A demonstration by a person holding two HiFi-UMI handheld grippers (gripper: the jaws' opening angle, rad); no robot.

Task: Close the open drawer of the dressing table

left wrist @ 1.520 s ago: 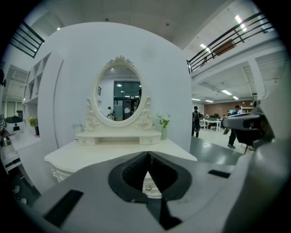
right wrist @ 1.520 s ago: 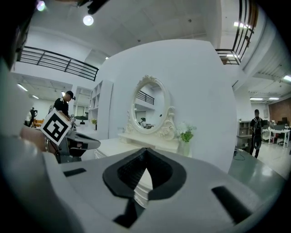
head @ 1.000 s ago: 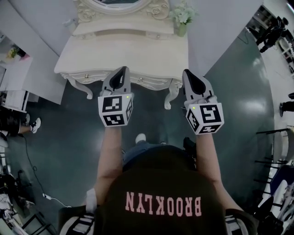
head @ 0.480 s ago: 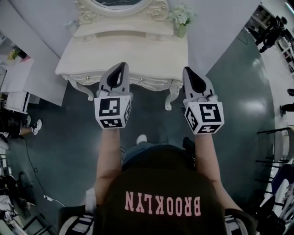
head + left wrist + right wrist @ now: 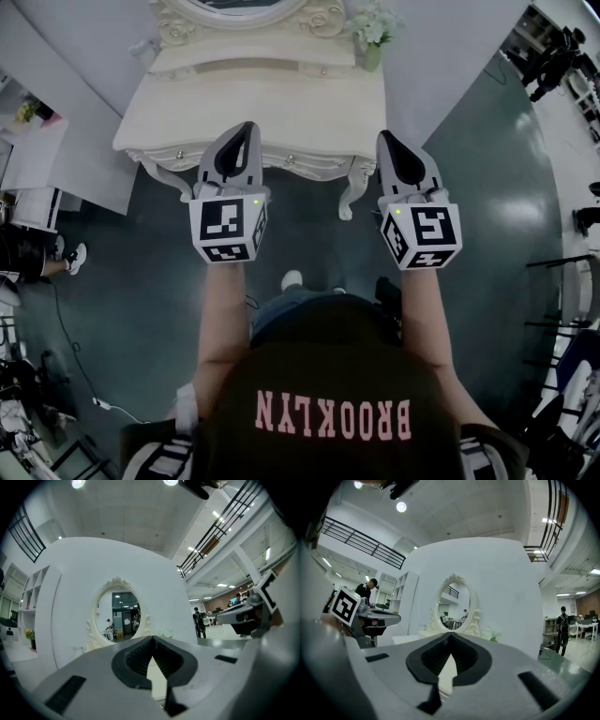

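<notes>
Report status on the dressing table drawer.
Left hand-held gripper shut, empty; right hand-held gripper shut, empty. Dressing table: no drawer seen sticking out from head view. Nothing seen in the way.

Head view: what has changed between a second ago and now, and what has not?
The grey left gripper rose slightly, its tip now reaching further over the front edge of the cream carved dressing table; its jaws stayed shut and empty. The grey right gripper, also shut and empty, and the table kept their places.
</notes>
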